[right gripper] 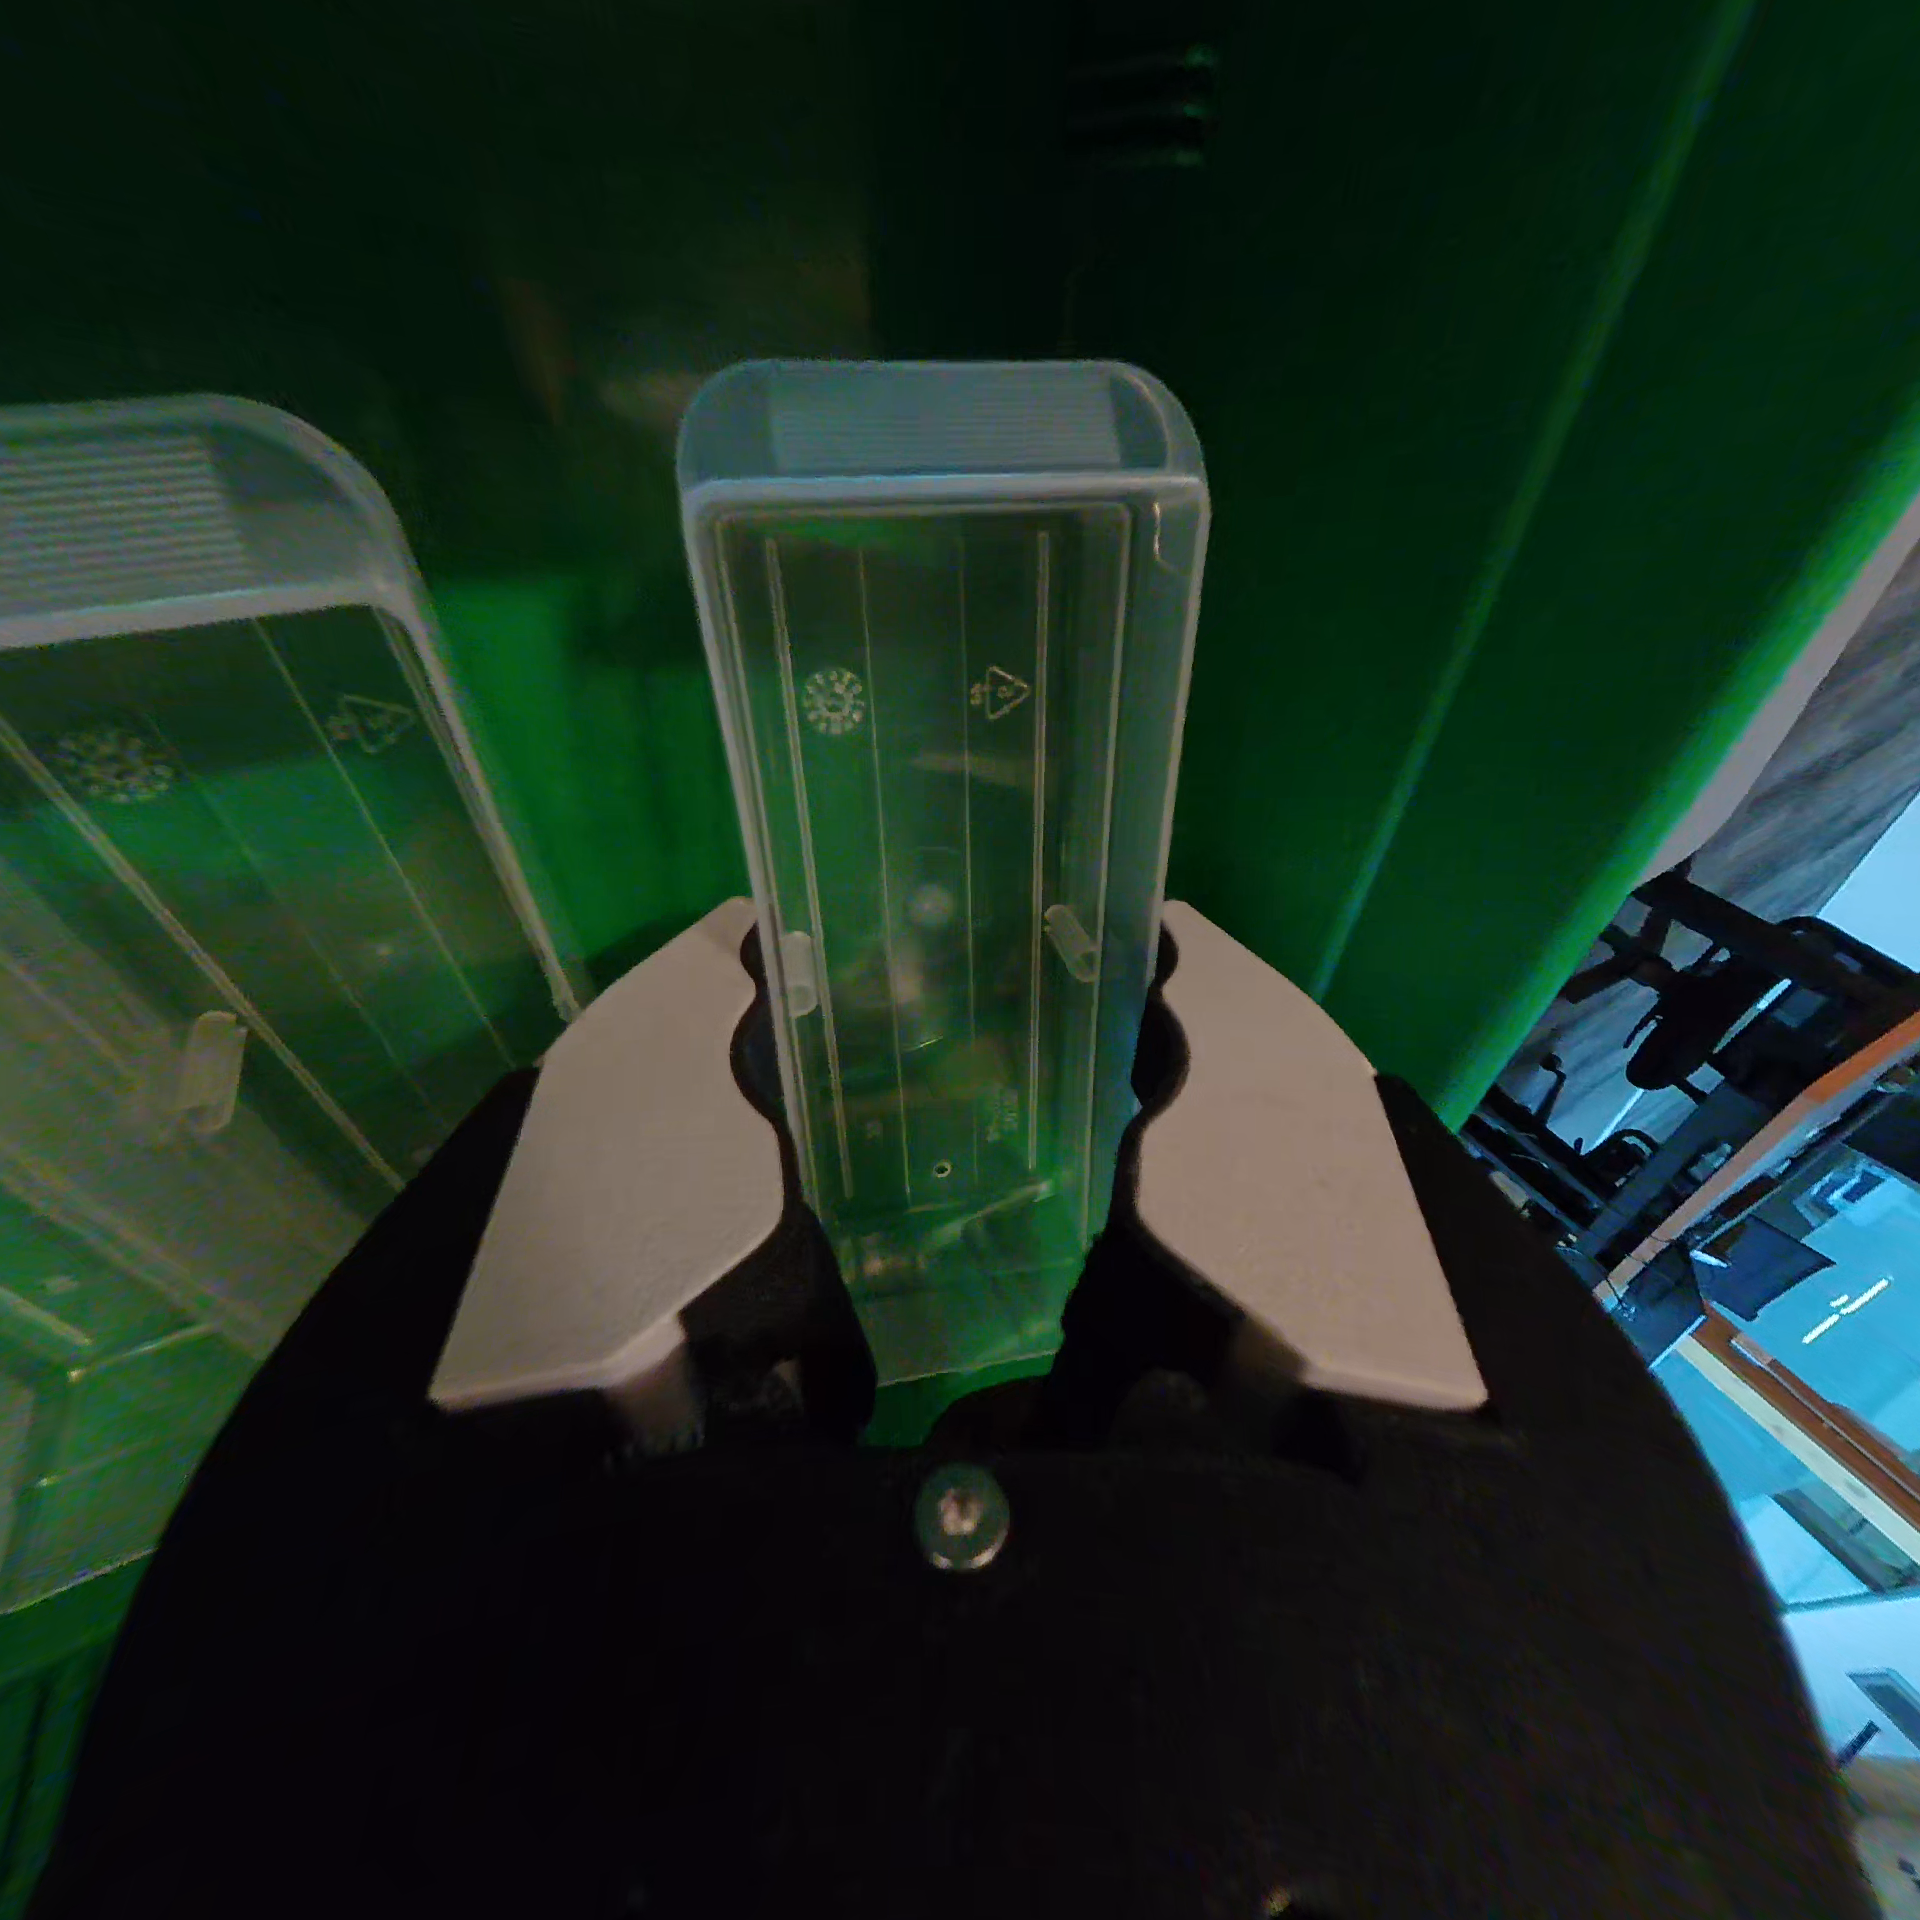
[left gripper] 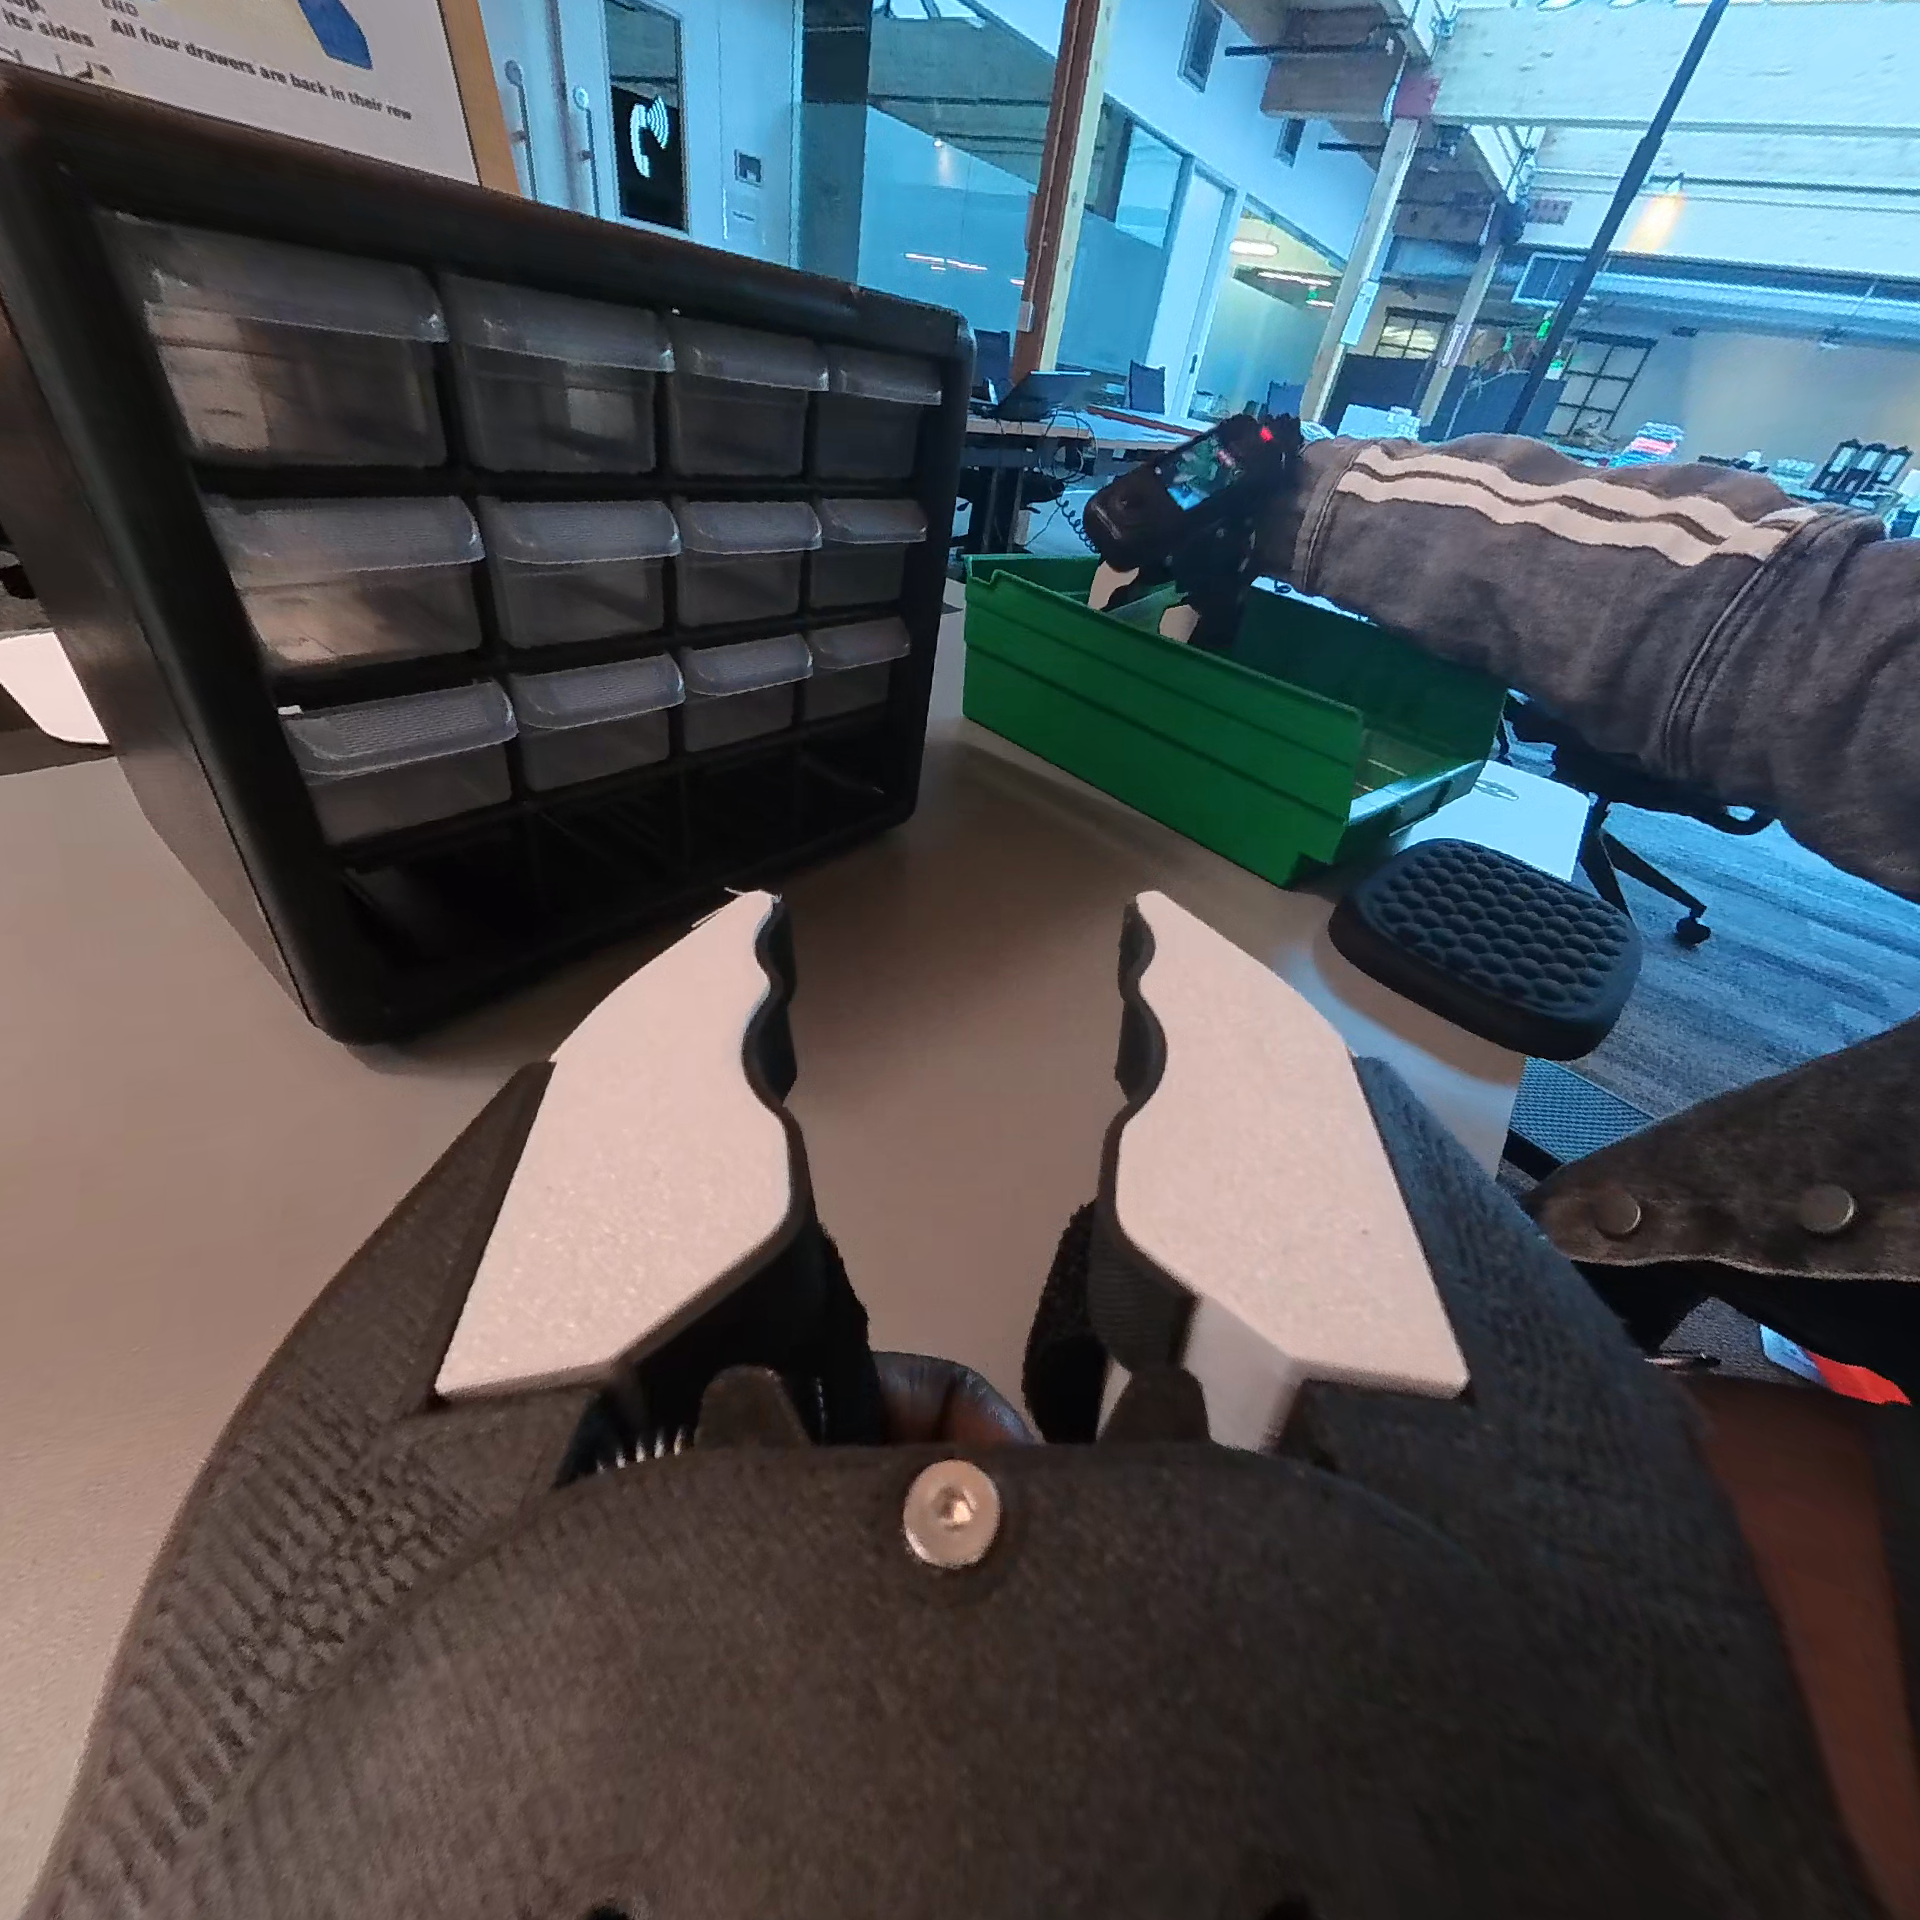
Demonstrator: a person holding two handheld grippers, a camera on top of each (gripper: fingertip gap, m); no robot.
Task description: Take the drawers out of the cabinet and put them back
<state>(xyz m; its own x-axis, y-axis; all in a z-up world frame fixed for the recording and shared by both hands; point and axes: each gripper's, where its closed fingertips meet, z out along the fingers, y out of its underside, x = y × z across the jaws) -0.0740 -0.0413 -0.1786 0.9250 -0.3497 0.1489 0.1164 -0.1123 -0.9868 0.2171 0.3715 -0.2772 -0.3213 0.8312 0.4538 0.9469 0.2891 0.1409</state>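
Clear plastic fills my right view: a narrow transparent drawer (right gripper: 940,831) sits clamped between my right gripper's (right gripper: 956,935) white fingers (right gripper: 623,1164), pointing down into the green plastic bin (right gripper: 1455,416). A second clear drawer (right gripper: 208,883) lies just left of those fingers. My left gripper (left gripper: 951,914) hangs spread wide, holding nothing, over the grey table (left gripper: 156,1143); the black drawer cabinet (left gripper: 540,582) stands ahead-left of its tips, its bottom row bare.

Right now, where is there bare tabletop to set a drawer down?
Free: grey tabletop between black cabinet, green plastic bin and open left tool. Crowded: the bin, holding right tool, its clear drawer and another.
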